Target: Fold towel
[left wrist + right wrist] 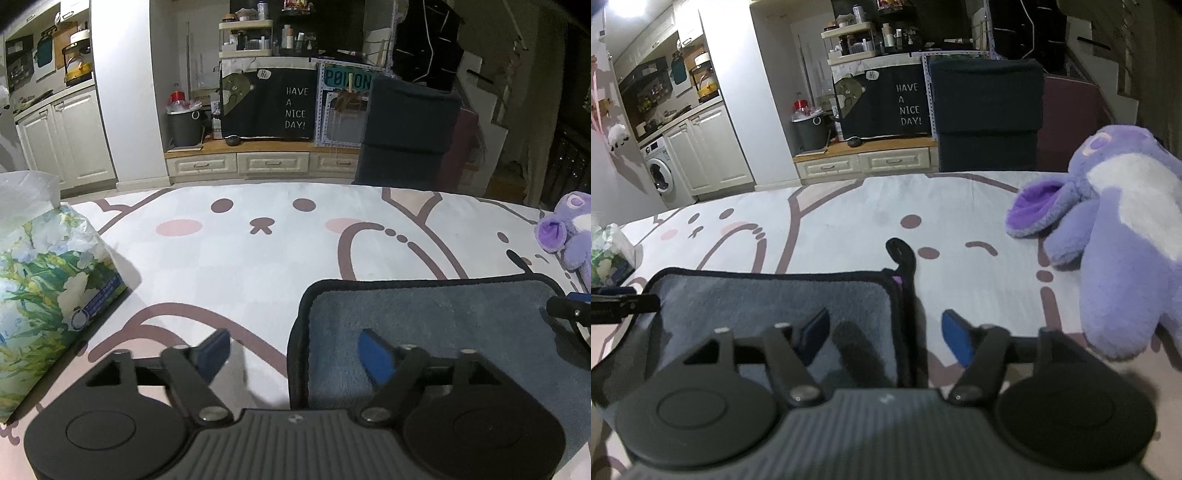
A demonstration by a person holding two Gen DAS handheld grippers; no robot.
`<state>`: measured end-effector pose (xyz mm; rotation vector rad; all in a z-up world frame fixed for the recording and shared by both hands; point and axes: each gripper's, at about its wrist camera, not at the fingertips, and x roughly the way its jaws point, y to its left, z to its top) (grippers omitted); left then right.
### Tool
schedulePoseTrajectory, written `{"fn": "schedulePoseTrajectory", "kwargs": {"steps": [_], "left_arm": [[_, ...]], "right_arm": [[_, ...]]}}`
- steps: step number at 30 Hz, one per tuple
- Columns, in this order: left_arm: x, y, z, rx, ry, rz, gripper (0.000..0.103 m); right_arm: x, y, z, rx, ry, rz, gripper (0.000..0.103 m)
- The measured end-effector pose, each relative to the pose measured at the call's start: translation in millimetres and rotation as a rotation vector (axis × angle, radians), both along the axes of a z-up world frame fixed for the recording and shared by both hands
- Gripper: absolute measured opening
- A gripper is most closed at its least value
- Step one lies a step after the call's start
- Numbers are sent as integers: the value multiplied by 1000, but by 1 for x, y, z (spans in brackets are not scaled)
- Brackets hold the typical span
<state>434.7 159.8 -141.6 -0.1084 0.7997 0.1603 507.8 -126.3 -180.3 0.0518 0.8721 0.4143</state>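
Note:
A grey towel (436,317) with a black border lies flat on the cartoon-print cloth; it also shows in the right wrist view (768,299). Its black hanging loop (901,253) sticks out at the far right corner. My left gripper (293,356) is open, its jaws straddling the towel's left edge. My right gripper (886,334) is open, its jaws straddling the towel's right edge. Each gripper's tip shows at the side of the other's view: the right gripper's in the left wrist view (569,312), the left gripper's in the right wrist view (620,302).
A floral tissue pack (44,295) sits left of the towel. A purple plush toy (1115,236) lies to the right. A dark chair back (406,129) stands behind the table's far edge. Cabinets and shelves stand further back.

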Motion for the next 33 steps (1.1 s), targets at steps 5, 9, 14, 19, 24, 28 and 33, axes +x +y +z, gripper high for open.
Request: {"fn": "schedulePoseTrajectory", "kwargs": {"steps": [5, 9, 14, 19, 24, 28, 33], "left_arm": [[-6, -5, 8, -7, 0, 2, 96], [-12, -10, 18, -7, -8, 3, 101], [-21, -17, 29, -5, -7, -5, 103], [-31, -24, 42, 0, -14, -4, 103], [-44, -31, 55, 7, -24, -7, 103], [-55, -35, 68, 3, -39, -6, 103], [-68, -40, 81, 0, -55, -5, 103]], "right_arm": [[-7, -3, 10, 9, -6, -9, 91], [-13, -3, 21, 9, -20, -7, 103], [-22, -3, 33, 11, -28, -5, 103], [-34, -5, 48, 6, -51, -3, 103], [-46, -8, 64, -3, -71, -2, 103], [-56, -11, 76, -1, -82, -2, 103], [-73, -13, 93, -4, -100, 6, 103]]}}
